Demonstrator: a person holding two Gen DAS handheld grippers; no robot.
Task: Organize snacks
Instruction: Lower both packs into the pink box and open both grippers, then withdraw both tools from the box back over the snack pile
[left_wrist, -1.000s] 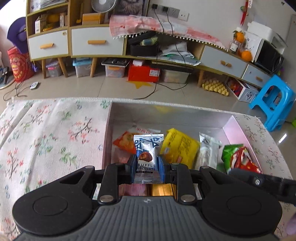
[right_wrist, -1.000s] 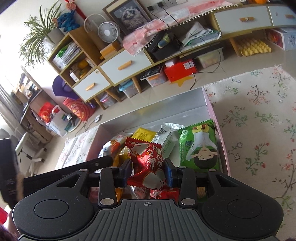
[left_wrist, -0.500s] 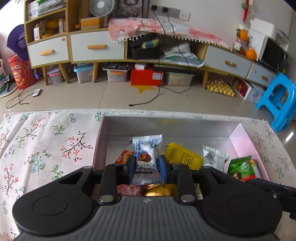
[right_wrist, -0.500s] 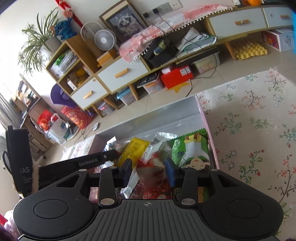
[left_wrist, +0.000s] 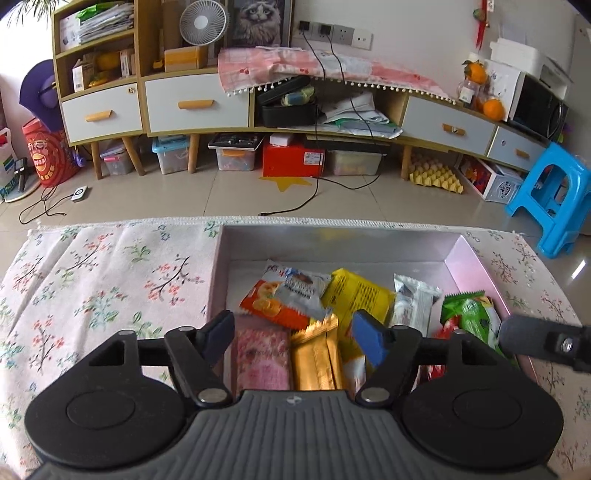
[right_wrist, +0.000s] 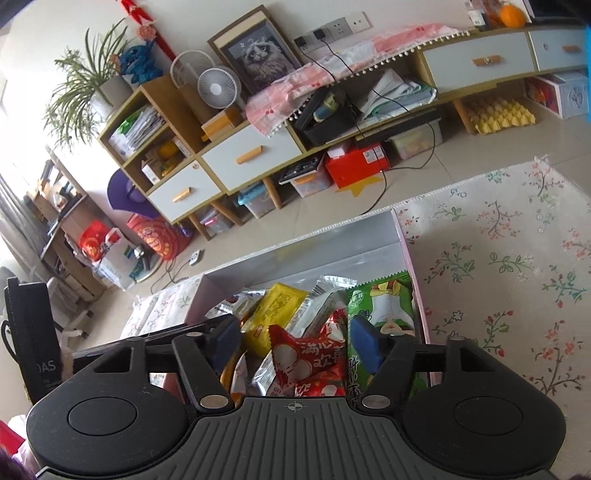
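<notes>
A pink box with a silver inside (left_wrist: 332, 245) holds several snack packs. My left gripper (left_wrist: 293, 336) hovers over its near left part, its jaws opening with nothing between the pads. The blue-white truffle chocolate pack (left_wrist: 308, 286) lies loose on an orange pack (left_wrist: 267, 306), beside a yellow pack (left_wrist: 356, 297). My right gripper (right_wrist: 295, 341) is over the box (right_wrist: 314, 254) at its right end, jaws opening. The red pack (right_wrist: 310, 363) rests on the pile below and between its pads, touching neither. A green pack (right_wrist: 384, 304) lies along the right wall.
A floral cloth (left_wrist: 110, 280) covers the table on both sides of the box (right_wrist: 498, 266). Pink (left_wrist: 262, 360) and gold (left_wrist: 316, 356) packs lie at the box's near edge. The right gripper's finger (left_wrist: 543, 339) juts in at the right. A blue stool (left_wrist: 550, 199) stands beyond the table.
Both grippers went from shut to open. The left one let go of the truffle chocolate pack, which fell into the box. The right one released the red pack onto the pile.
</notes>
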